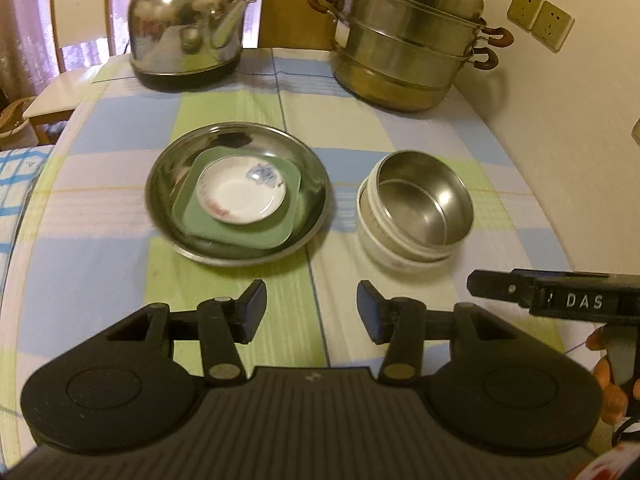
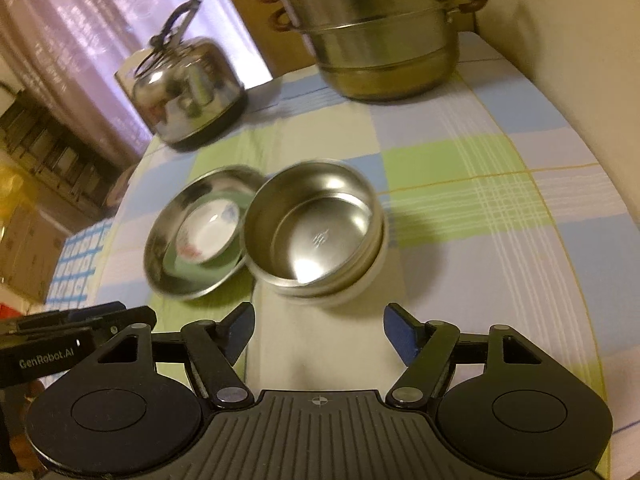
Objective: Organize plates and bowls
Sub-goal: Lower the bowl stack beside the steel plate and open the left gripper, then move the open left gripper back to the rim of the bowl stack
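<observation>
Both stacks look done, so the job now is to back off w/o bumping them. The small white round saucer (image 1: 242,192) sits on the green square plate (image 1: 240,200), inside the big shiny steel plate (image 1: 168,184). Just beside it on the checked tablecloth (image 1: 120,120), the shiny steel bowl (image 1: 424,196) sits tilted in the white bowl (image 1: 380,244) (not quite flat, maybe needs a nudge). The left gripper (image 1: 311,310) hangs near the plates, tipped down, jaws open, nothing between them. The right gripper (image 2: 319,330) hangs near the bowls, tipped down too, jaws wide open and empty.
</observation>
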`<state>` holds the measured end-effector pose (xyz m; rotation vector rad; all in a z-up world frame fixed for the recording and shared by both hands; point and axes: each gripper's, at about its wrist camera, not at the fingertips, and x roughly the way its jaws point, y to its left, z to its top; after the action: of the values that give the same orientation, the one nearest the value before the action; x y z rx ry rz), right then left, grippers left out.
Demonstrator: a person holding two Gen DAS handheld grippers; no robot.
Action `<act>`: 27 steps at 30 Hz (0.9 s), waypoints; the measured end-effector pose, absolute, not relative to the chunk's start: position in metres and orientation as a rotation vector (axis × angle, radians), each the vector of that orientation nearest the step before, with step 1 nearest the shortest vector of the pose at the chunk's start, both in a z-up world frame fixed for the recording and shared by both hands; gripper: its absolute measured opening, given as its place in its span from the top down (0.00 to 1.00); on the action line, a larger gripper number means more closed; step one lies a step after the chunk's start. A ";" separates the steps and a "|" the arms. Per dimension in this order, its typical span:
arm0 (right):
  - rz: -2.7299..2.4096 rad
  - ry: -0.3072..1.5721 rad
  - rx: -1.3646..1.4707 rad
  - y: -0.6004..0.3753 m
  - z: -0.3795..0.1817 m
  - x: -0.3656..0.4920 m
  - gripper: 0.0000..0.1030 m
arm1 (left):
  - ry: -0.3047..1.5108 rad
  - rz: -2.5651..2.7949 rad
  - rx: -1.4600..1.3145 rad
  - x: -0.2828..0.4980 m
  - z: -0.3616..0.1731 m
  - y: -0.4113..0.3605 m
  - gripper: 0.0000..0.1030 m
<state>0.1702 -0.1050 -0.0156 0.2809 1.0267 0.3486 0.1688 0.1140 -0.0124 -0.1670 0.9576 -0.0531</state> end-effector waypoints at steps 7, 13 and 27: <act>0.394 1.037 0.238 -0.093 -0.014 0.142 0.31 | 0.948 -0.043 -0.178 0.139 -0.006 0.114 0.54; 0.409 1.036 0.227 -0.091 -0.012 0.128 0.31 | 0.938 -0.037 -0.177 0.123 -0.003 0.110 0.53; 0.416 1.023 0.223 -0.099 -0.008 0.114 0.31 | 0.897 -0.020 -0.167 0.104 0.005 0.100 0.33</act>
<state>0.1138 -0.0986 -0.0083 0.2232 1.0233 0.4161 0.1043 0.1004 0.0052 -0.1666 0.8970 -0.0200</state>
